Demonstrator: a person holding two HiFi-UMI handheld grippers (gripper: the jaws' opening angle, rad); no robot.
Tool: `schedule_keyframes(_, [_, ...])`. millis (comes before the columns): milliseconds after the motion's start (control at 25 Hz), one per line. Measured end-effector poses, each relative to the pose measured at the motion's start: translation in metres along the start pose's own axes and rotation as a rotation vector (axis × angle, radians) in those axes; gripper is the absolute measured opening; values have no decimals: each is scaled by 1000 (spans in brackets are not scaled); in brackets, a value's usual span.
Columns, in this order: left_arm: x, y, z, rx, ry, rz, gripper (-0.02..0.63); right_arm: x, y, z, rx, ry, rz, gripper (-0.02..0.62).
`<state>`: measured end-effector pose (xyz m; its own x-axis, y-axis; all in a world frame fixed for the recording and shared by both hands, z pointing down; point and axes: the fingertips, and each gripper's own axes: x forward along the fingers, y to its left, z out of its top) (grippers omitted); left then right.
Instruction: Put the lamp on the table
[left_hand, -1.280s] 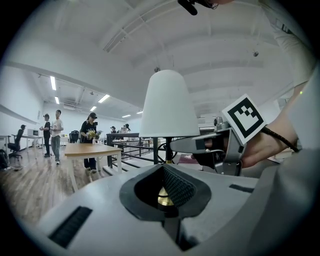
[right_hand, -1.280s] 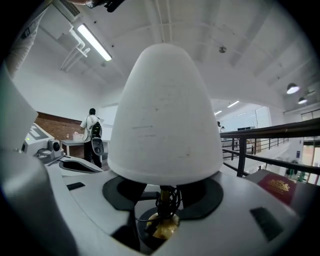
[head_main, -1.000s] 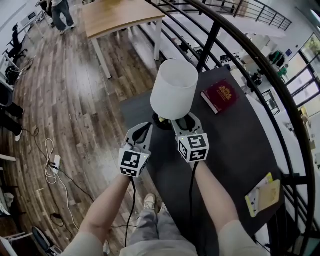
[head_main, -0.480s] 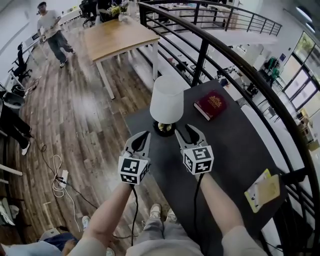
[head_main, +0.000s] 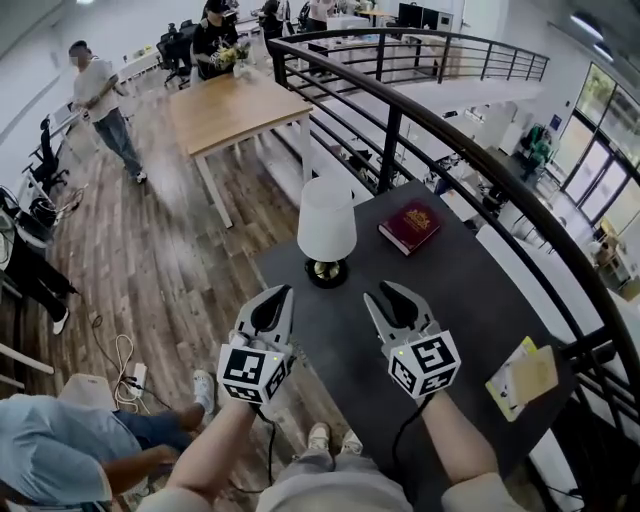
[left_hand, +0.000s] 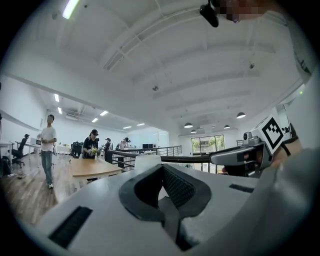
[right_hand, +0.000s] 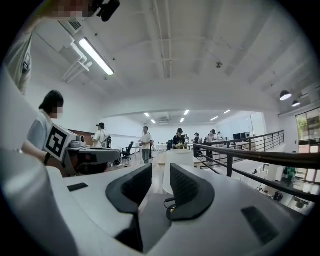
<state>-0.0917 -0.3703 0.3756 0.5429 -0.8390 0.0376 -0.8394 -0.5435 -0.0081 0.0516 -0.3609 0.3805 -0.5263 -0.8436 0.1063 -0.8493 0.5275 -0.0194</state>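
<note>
Dark table (head_main: 480, 300) carries everything relevant, and the lamp (head_main: 327, 222) stands on it, upright, close to the table's left edge. A black railing (head_main: 388, 150) curves behind the lamp, with one post rising just past the shade. A light wooden table (head_main: 235, 105) stands well beyond the lamp, on the plank floor up-left of it. Lamp details: plain white shade, a slightly tapered drum, narrower at the top, unlit. It has a round dark base with a brass-coloured centre, sitting flat on the tabletop, and the stem is hidden under the shade. Nothing touches the lamp. Both grippers hover on the person's side of it, clear of the base. The left gripper (head_main: 280, 293) is below-left of the lamp, over the table edge, with its jaw tips met and nothing between them. The right gripper (head_main: 383, 293) is below-right of the lamp. Its jaws have just been closing but a narrow gap remains, with nothing in it, and the shade shows through that gap farther off. A red book (head_main: 410, 225) lies flat right of the lamp, near but apart from it. A yellow pad (head_main: 525, 378) lies well to the lamp's lower right, at the table's far edge.
</note>
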Motion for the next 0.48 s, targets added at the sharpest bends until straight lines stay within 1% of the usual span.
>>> schedule_keyframes(160, [-29,-17,32,15,-46,-15,5,-37,18,30,2,-61,27,77])
schedule_keyframes(320, [-54,-41,49,30,-83,-47,5,-63,33,54,-2,-103,46,49])
schedule_keyframes(480, [-75,-65,55,93,-101,-87,5,-81,50,63,-3,-117,72,37])
